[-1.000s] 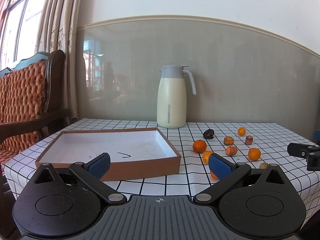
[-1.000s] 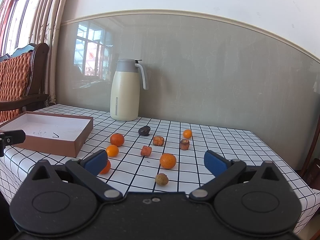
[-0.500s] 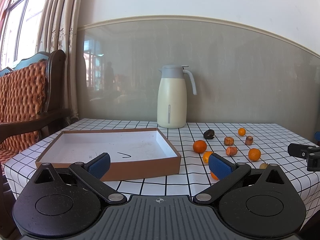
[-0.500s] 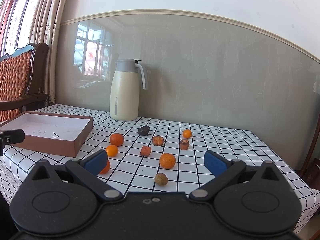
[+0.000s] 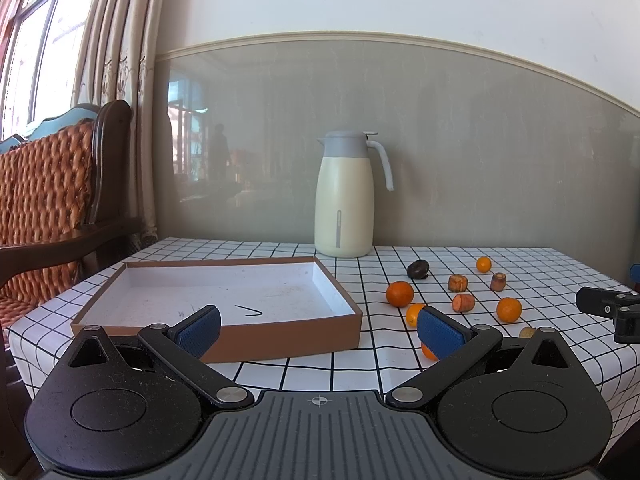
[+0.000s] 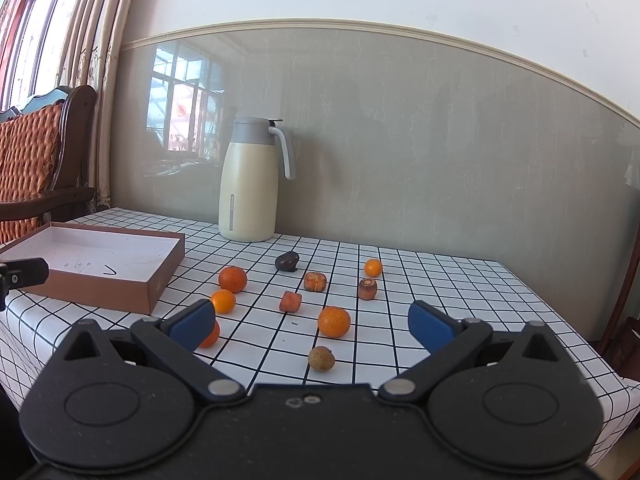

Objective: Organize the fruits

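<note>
1. A cream thermos jug (image 5: 344,204) is placed upright near the wall, on a checked tablecloth (image 6: 440,280).
2. A wooden chair (image 5: 52,184) is seen beside the curtain (image 5: 132,40).

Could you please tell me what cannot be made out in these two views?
- Left wrist view: one orange fruit is mostly hidden behind the left gripper's finger.
- Right wrist view: an orange fruit is half hidden by the right gripper's finger.
- Both views: the pen marks in the box are too small to read.
</note>
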`<state>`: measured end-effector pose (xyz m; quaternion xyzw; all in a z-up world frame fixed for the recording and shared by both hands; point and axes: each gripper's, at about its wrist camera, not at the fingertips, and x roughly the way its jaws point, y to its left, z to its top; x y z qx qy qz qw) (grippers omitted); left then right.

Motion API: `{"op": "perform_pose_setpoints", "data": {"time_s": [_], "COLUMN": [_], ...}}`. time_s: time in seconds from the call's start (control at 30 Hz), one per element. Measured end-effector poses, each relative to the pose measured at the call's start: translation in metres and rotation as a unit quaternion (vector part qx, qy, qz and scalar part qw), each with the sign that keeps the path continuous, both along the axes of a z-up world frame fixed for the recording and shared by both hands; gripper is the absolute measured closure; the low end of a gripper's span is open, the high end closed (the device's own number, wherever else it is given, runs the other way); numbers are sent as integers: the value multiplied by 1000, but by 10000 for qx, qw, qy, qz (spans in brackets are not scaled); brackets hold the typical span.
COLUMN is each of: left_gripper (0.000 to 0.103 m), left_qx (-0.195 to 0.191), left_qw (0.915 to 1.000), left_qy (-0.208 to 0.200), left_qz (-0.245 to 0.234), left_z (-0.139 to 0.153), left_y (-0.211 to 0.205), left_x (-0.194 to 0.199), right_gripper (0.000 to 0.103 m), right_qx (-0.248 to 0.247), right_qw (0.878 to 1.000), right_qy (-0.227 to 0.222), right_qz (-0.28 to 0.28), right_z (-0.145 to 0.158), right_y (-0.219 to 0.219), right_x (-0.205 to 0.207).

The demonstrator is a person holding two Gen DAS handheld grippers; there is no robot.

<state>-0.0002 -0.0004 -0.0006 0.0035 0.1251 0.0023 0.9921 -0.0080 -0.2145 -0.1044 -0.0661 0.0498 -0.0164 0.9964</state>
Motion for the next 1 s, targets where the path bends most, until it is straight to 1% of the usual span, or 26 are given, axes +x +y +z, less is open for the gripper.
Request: {"op": "perform_pose_setpoints", "data": {"time_s": [1.0], "left_gripper": [0], "left_qx": [-81], "left_qw": [9999], "left_qy": [0], "left_qz": [82], "left_z": [0], "left_y": [2], "left_x": [-1], "right_gripper": [6], "right_qx": [-6], "right_qw": [10000], "right_qy": [-4], "right_qz": [-15], "right_z": [-1], "right_y": [4], "right_x": [2]}}
